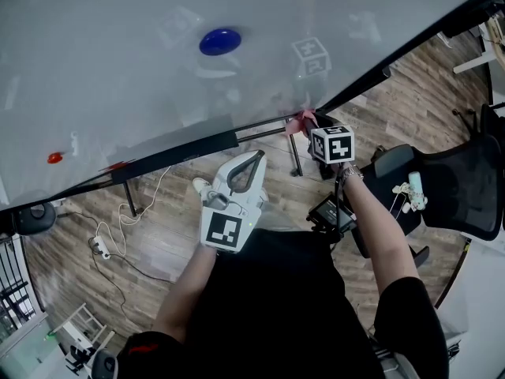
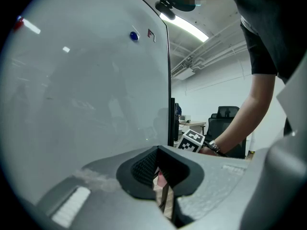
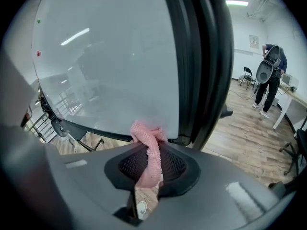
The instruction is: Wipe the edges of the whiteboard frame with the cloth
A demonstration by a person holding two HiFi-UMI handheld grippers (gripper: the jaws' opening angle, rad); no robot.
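The whiteboard (image 1: pixel 118 69) fills the upper head view, edged by a black frame (image 1: pixel 260 125). My right gripper (image 1: pixel 309 126) is shut on a pink cloth (image 1: pixel 303 120), which is pressed to the frame at the board's lower corner. In the right gripper view the cloth (image 3: pixel 147 138) is bunched between the jaws of the right gripper (image 3: pixel 149 164), up against the thick black frame (image 3: pixel 201 56). My left gripper (image 1: pixel 254 158) hangs below the board's bottom edge, shut and holding nothing. The left gripper (image 2: pixel 162 178) faces the board surface and its vertical frame edge (image 2: pixel 170 80).
A blue magnet (image 1: pixel 220 41) and a red magnet (image 1: pixel 54 158) stick to the board. A black tray (image 1: pixel 177 155) runs under the bottom edge. A black office chair (image 1: pixel 454 188) stands at the right. A cable and power strip (image 1: pixel 99 248) lie on the wooden floor. A person (image 3: pixel 268 80) stands far off.
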